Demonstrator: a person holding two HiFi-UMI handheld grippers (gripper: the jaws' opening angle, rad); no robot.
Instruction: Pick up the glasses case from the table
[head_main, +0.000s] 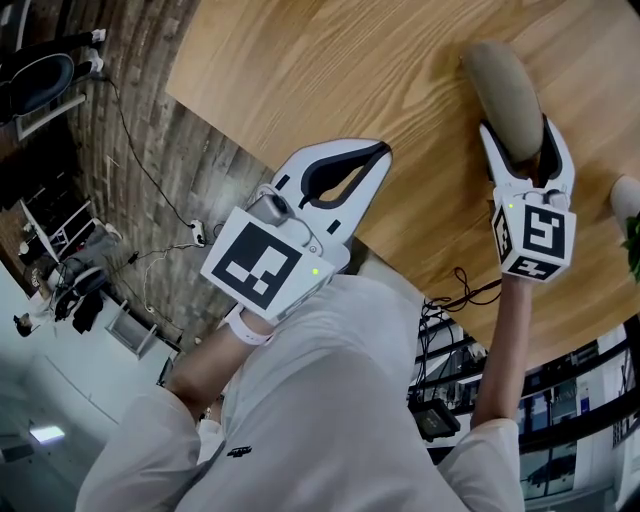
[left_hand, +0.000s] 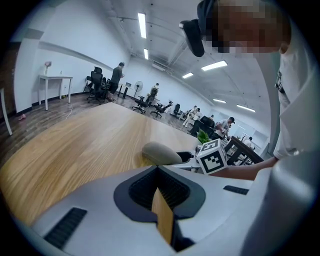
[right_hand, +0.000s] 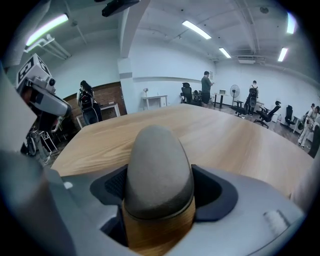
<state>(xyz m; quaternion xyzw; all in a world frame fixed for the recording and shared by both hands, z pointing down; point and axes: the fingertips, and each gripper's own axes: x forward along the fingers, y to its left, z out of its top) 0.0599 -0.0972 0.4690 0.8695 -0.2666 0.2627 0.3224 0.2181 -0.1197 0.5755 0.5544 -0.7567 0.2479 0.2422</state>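
By the near edge of the counter (head_main: 330, 70) the glasses case (head_main: 508, 95) is clamped at one end between the jaws of the right gripper (head_main: 520, 128), seemingly for lifting, while the left gripper (head_main: 383, 150), its jaws closed to a slit on nothing, is held aside

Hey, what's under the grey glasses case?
The light wooden table lies under the oval grey glasses case, held between the jaws of the right gripper. Its underside is covered, so contact can't be judged.

grey-beige glasses case (right_hand: 159, 172), light wood-grain table (head_main: 330, 70)
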